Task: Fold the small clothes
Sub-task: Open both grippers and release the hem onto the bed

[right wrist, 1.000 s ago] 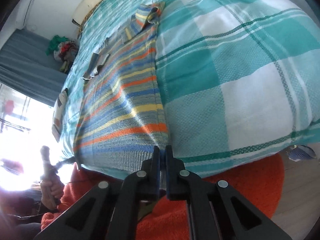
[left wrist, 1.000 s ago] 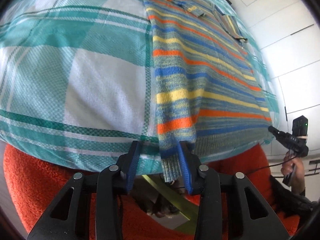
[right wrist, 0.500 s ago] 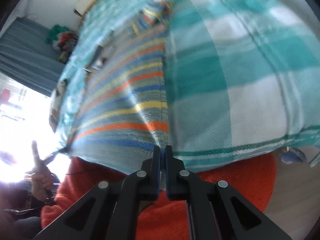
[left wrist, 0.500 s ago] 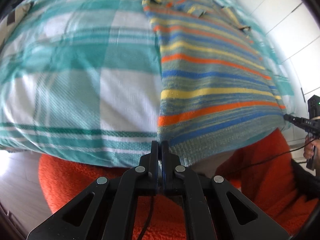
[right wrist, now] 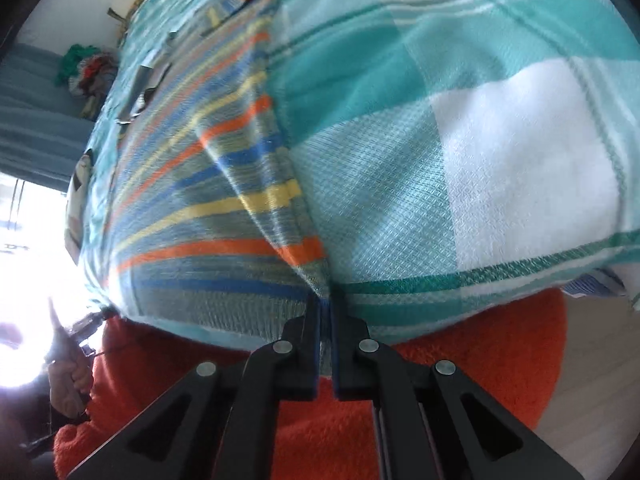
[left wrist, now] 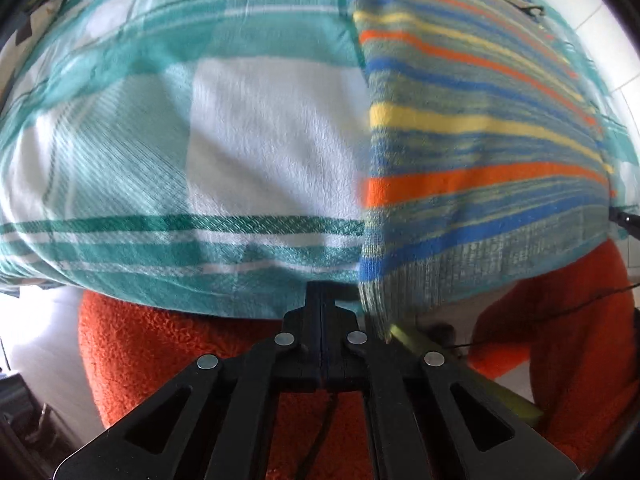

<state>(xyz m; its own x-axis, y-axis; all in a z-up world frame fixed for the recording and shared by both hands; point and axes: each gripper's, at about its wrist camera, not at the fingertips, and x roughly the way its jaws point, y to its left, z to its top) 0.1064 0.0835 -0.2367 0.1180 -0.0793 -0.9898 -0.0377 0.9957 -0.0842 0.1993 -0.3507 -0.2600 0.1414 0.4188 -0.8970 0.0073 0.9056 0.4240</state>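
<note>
A bed under a teal-and-white plaid cotton cover (left wrist: 240, 128) carries the knitted sweater striped blue, orange and yellow (left wrist: 480, 152), hem hanging over the near edge. The left gripper (left wrist: 322, 300) points steeply down, jaws closed together just beside the hem corner, gripping nothing visible. The right gripper (right wrist: 325, 312) tilts downward, jaws pinched on the opposite hem corner.

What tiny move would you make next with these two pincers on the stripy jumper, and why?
Probably open the left gripper and pinch the hem afresh. Its jaws look shut just beside the corner of the striped sweater, not clearly on it, while the right gripper is shut on the other hem corner. Lifting now might raise one side only.
</note>
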